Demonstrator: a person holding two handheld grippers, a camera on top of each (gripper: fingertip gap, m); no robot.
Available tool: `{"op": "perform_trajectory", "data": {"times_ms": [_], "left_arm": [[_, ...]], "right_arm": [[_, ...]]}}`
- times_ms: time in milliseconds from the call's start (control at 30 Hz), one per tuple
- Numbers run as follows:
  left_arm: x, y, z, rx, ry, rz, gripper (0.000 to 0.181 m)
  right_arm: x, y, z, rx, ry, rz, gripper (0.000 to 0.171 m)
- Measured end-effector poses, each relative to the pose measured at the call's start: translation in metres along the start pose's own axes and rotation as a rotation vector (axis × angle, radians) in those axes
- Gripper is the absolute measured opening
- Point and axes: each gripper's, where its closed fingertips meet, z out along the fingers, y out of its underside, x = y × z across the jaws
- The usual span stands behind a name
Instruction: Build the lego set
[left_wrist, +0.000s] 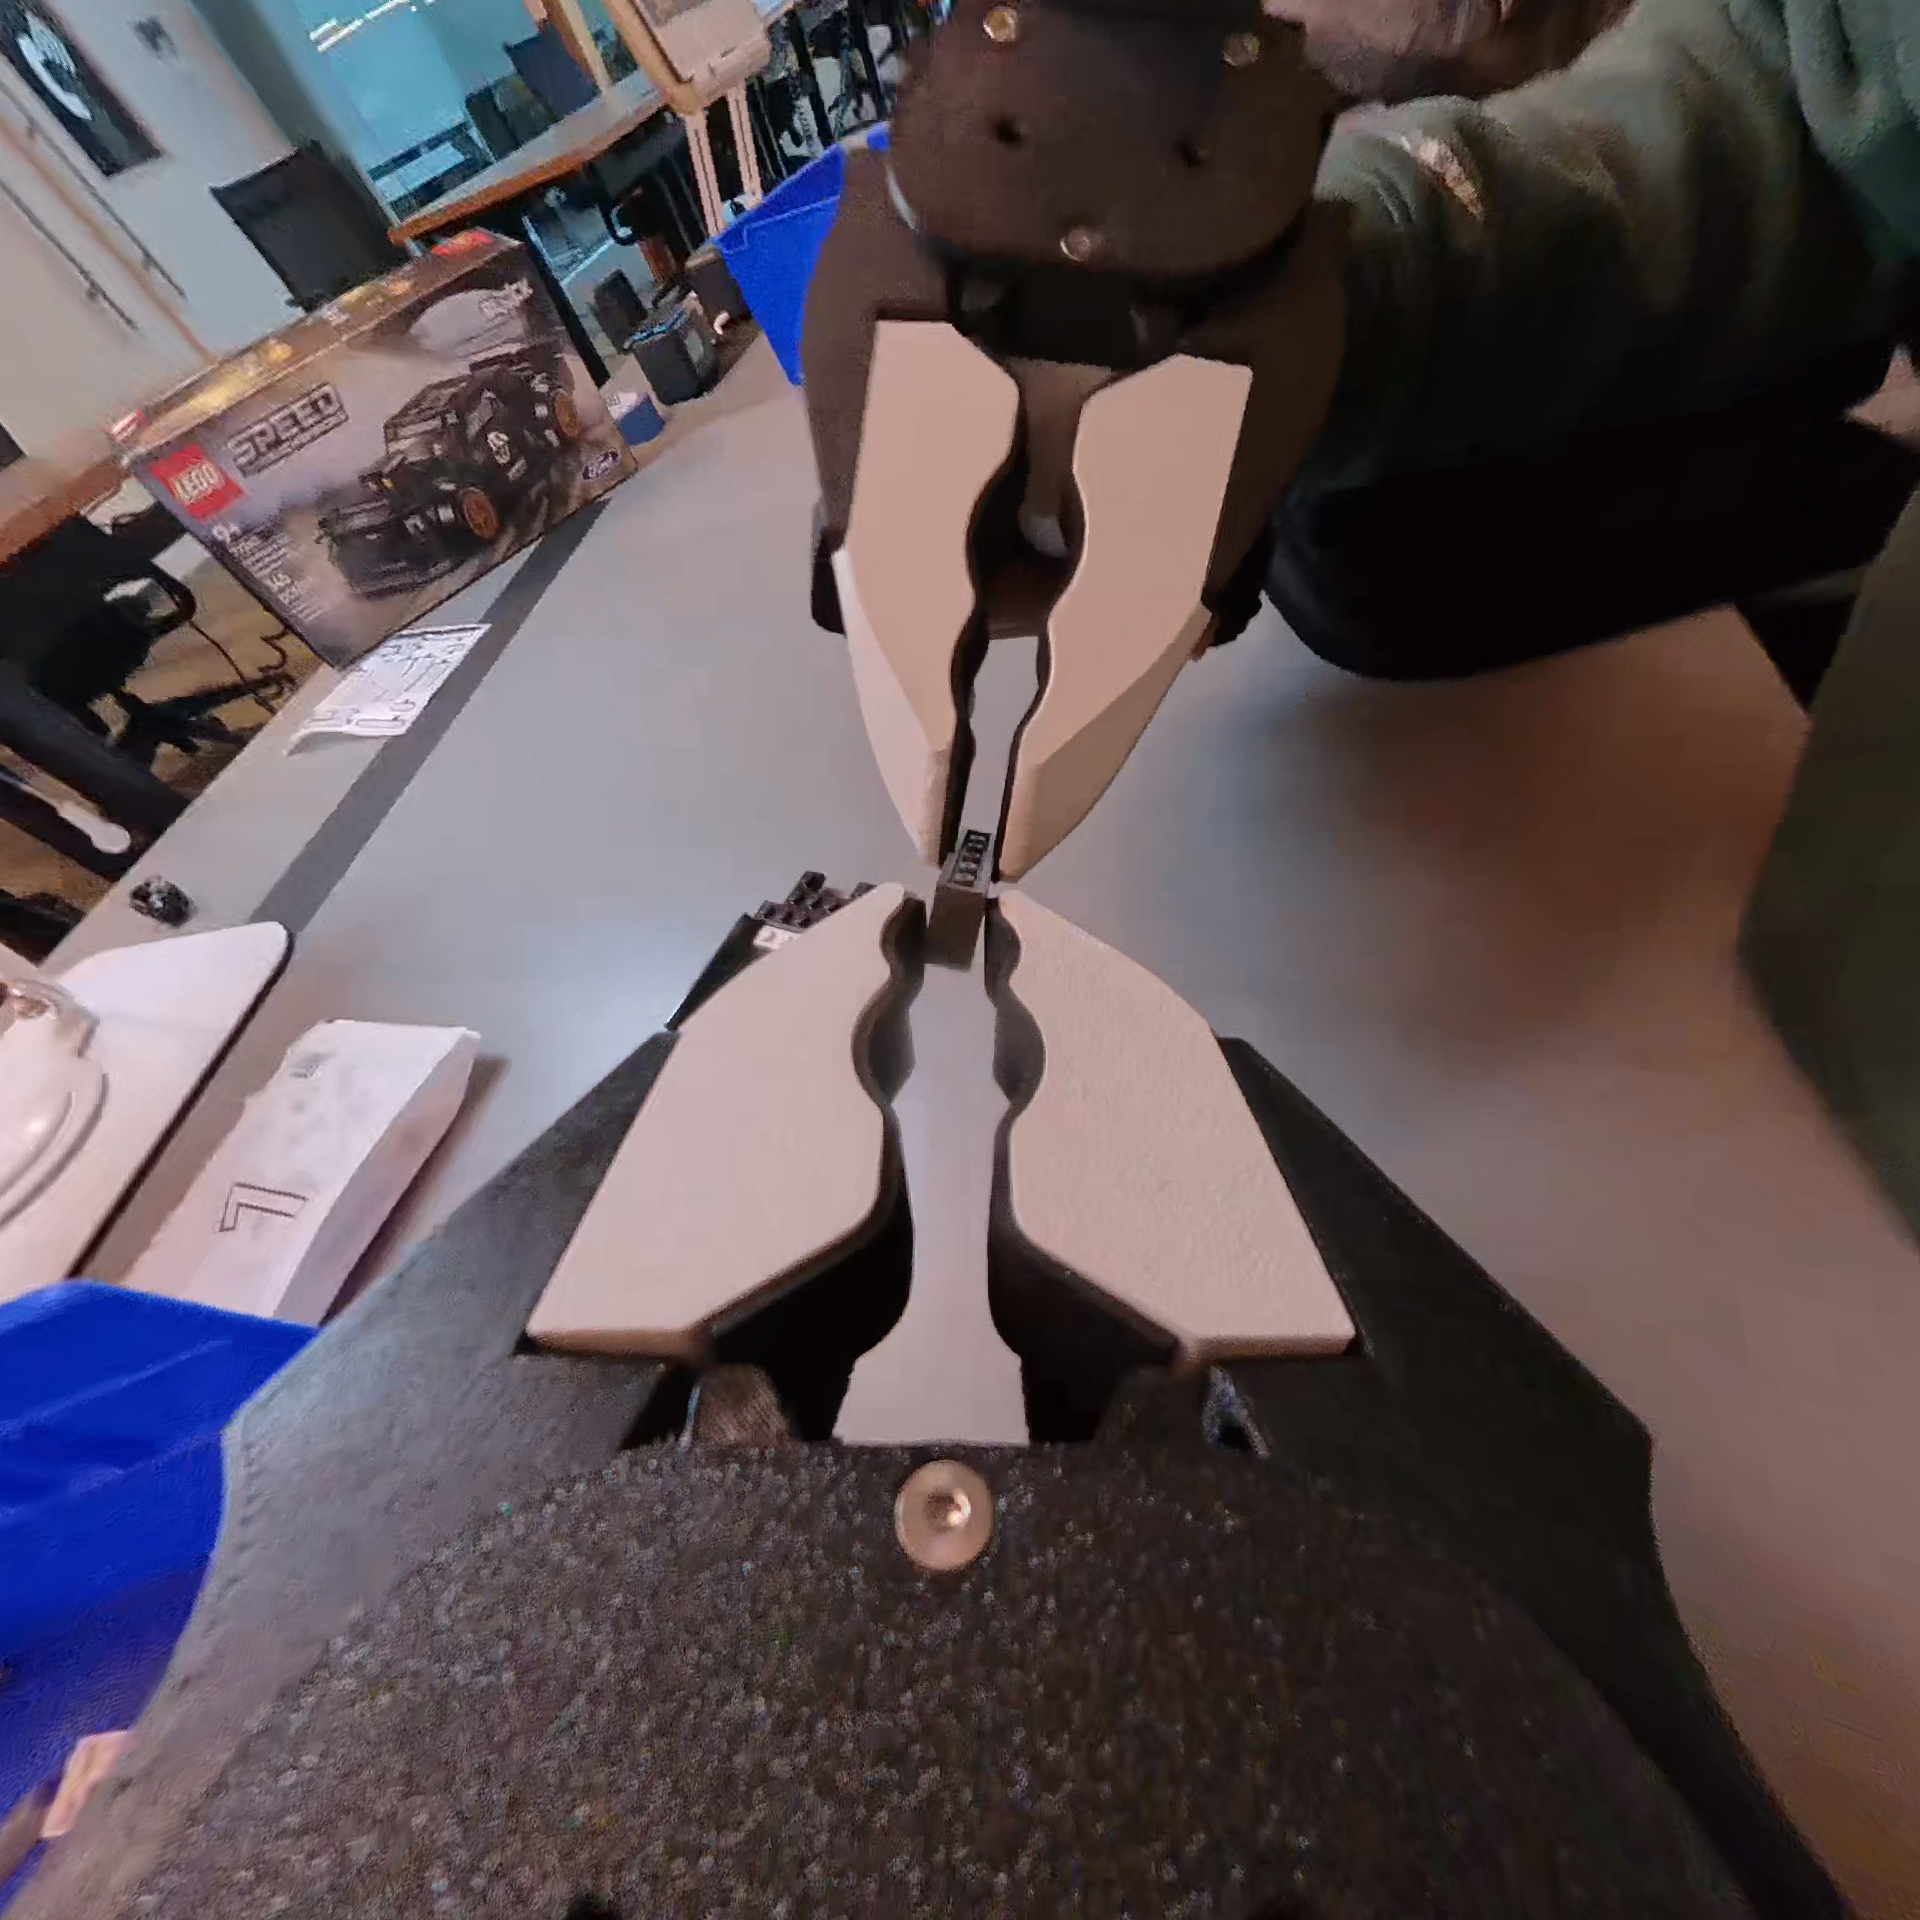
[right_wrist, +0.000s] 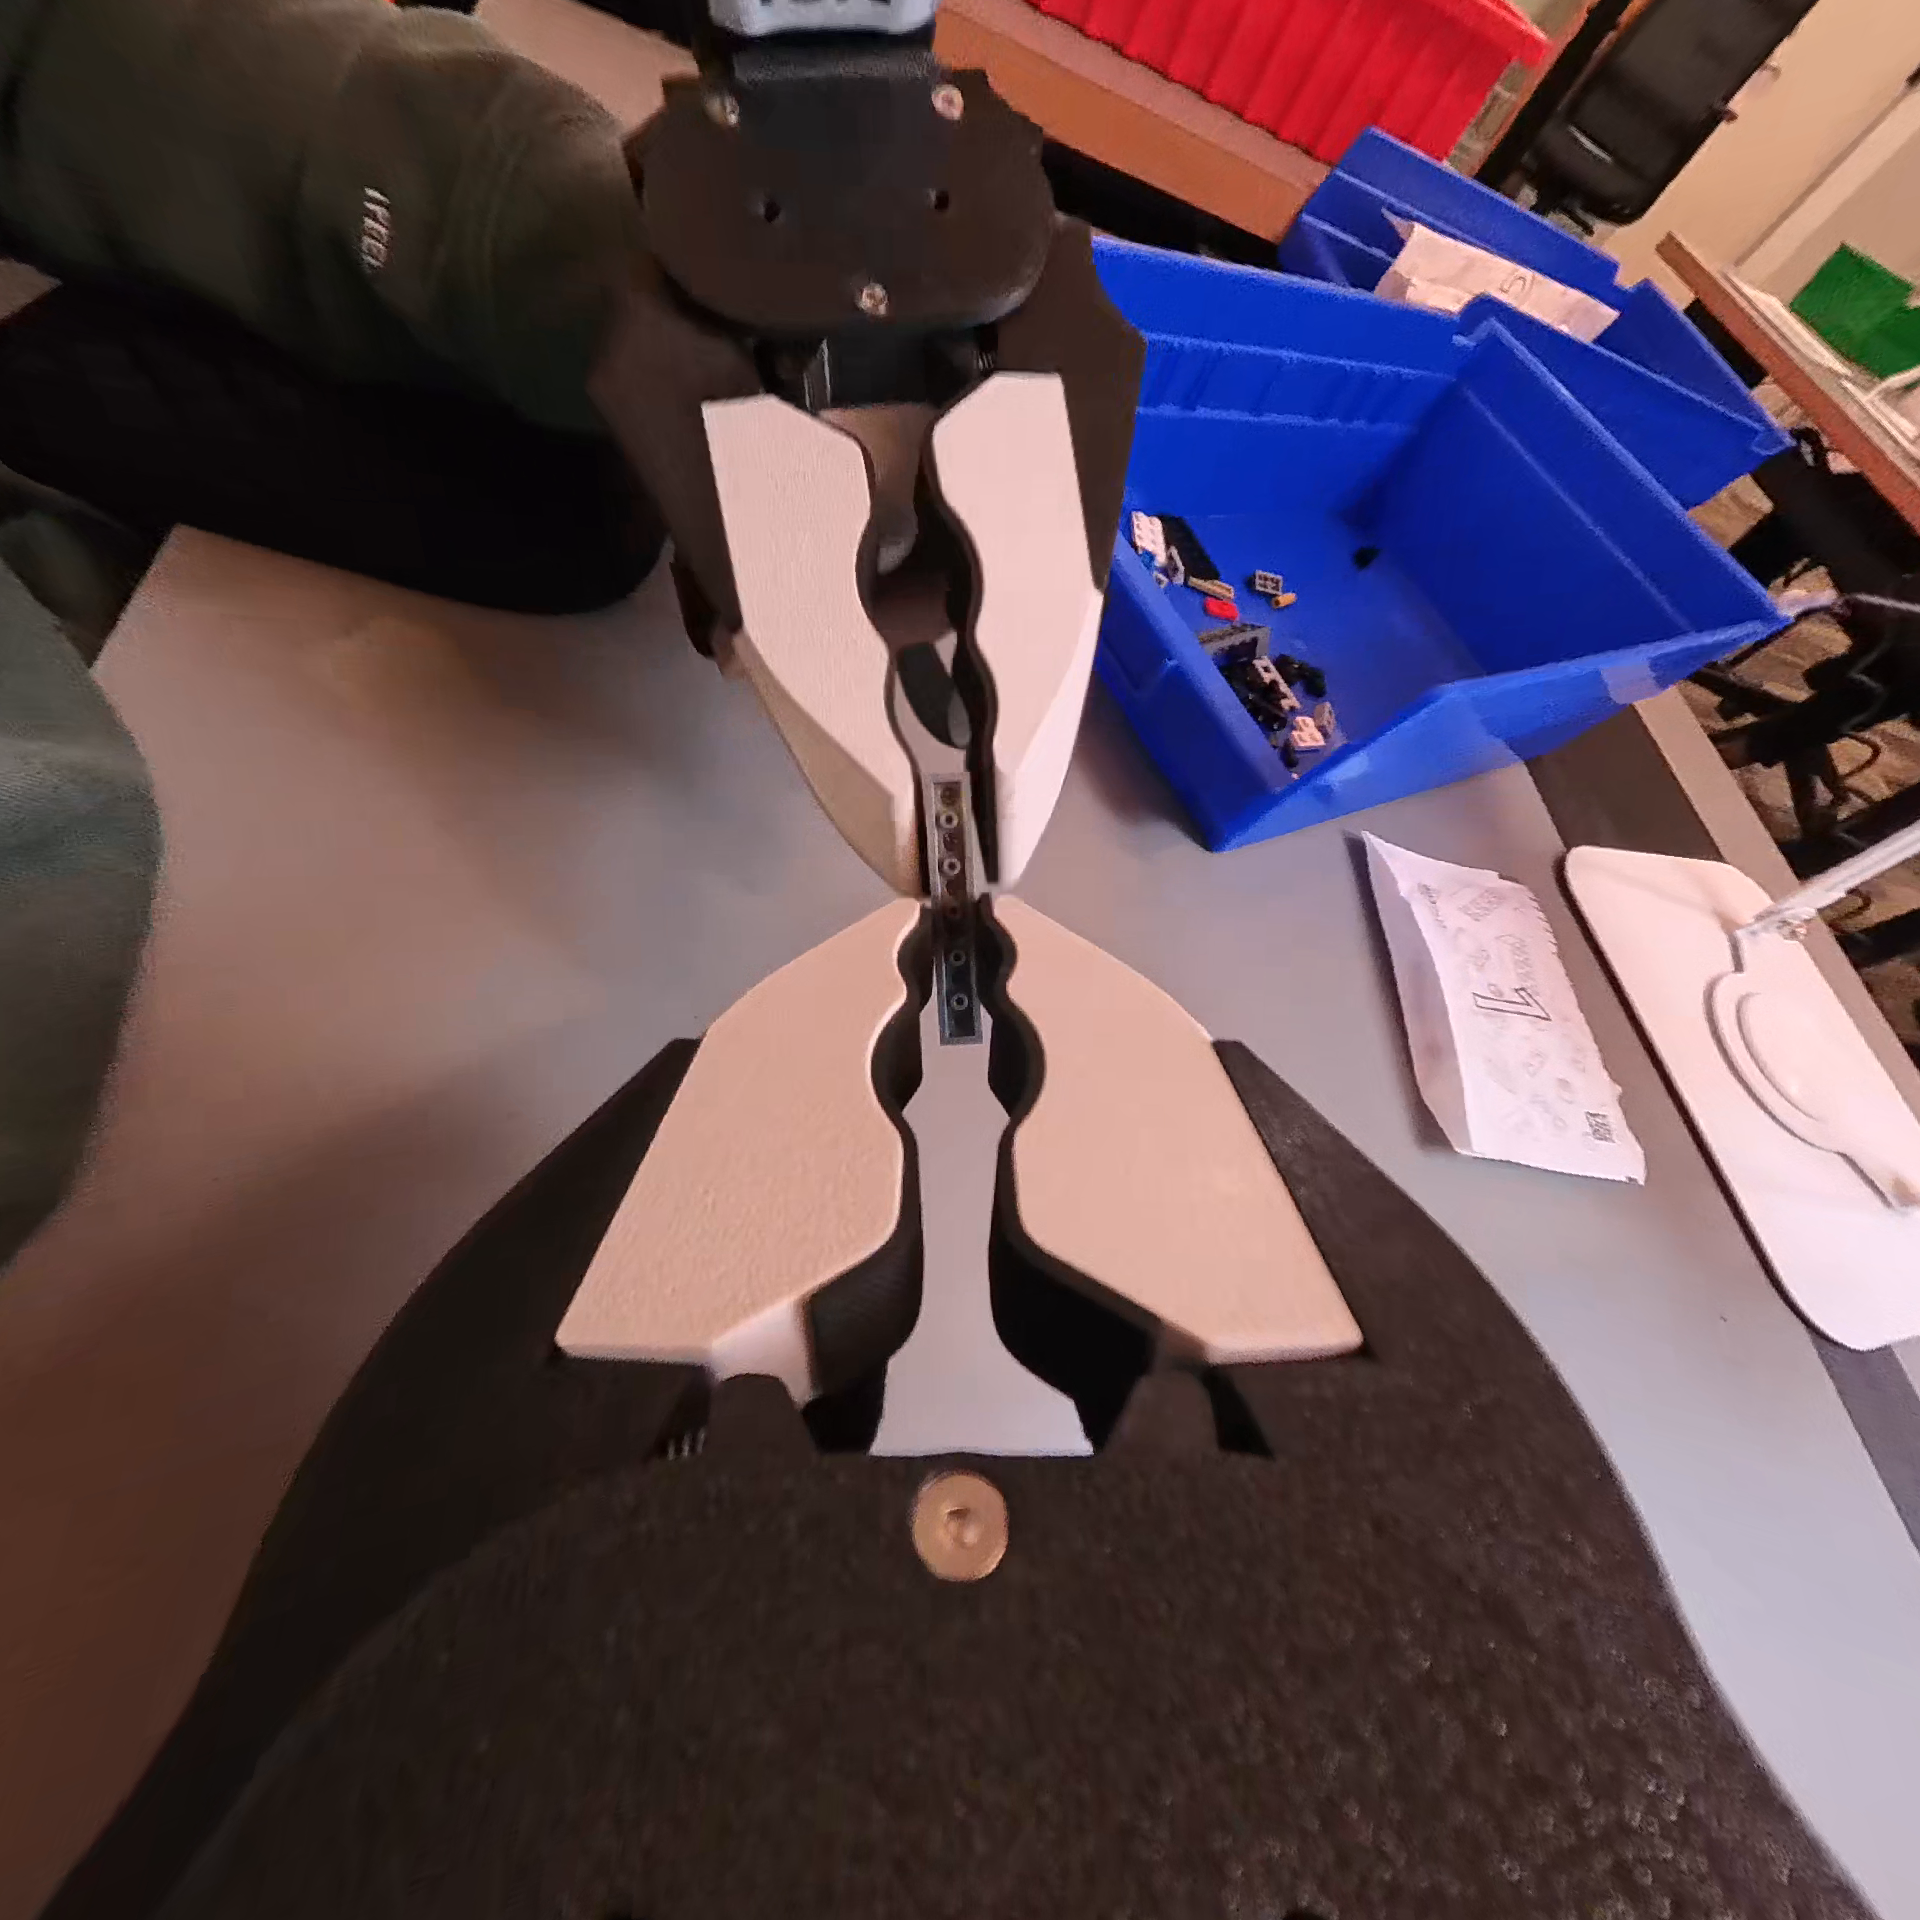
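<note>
The left tongs (left_wrist: 956, 914) and right tongs (right_wrist: 951, 914) meet tip to tip above the grey table (left_wrist: 582, 790), each pinching an end of a small dark studded brick piece (right_wrist: 954, 987). A blue bin (right_wrist: 1455, 665) (loose bricks inside) sits nearby.

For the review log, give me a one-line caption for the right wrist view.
Two tongs, right and left, meet tip to tip, gripping a dark studded brick strip above a grey table.
</note>
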Motion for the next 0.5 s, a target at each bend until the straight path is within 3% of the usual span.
{"op": "perform_trajectory", "data": {"times_ms": [233, 500], "left_arm": [[0.005, -0.002, -0.002, -0.003, 0.027, 0.003, 0.009], [0.011, -0.005, -0.002, 0.011, 0.052, 0.033, 0.008]], "right_arm": [[-0.006, 0.010, -0.003, 0.023, -0.111, 0.091, 0.007], [-0.010, 0.009, 0.001, 0.034, -0.106, 0.057, 0.008]]}}
